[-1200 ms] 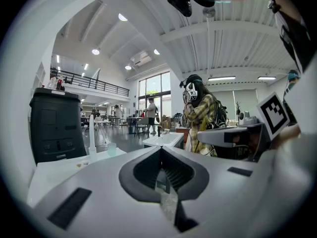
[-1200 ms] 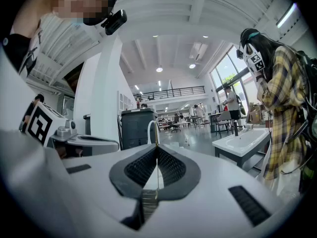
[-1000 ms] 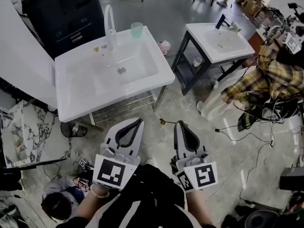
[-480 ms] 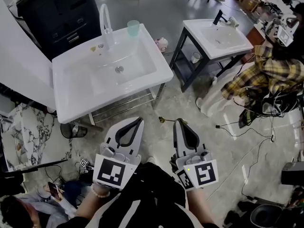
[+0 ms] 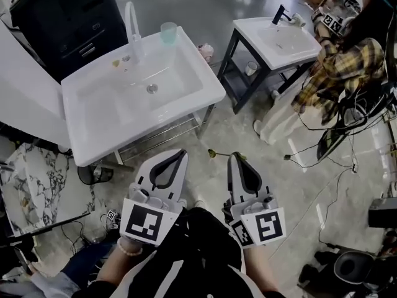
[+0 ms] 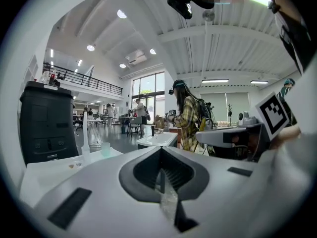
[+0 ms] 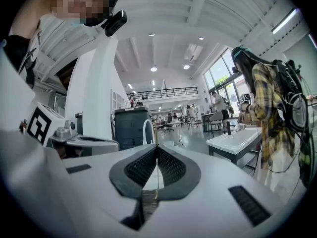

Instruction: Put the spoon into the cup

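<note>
A pale green cup (image 5: pixel 168 32) stands at the back right corner of the white sink table (image 5: pixel 93 138), beside the faucet; it shows small and far in the left gripper view (image 6: pixel 105 149). Both grippers hover low over the floor, well short of the sink. My right gripper (image 5: pixel 234 157) is shut on a thin gold spoon (image 5: pixel 214 153) that sticks out leftward from its tip; in the right gripper view the spoon (image 7: pixel 152 143) is a thin line between the closed pads. My left gripper (image 5: pixel 180 155) is shut, with nothing held.
A white faucet (image 5: pixel 131 27) rises behind the basin. A second sink on a dark frame (image 5: pixel 279 39) stands to the right, with a person in a plaid shirt (image 5: pixel 347 67) next to it. Cables (image 5: pixel 322 185) trail over the floor at right.
The head view has shifted, so the sink sits further left and up in it. The crouching person at lower left has slipped mostly out of view. Both grippers keep their places.
</note>
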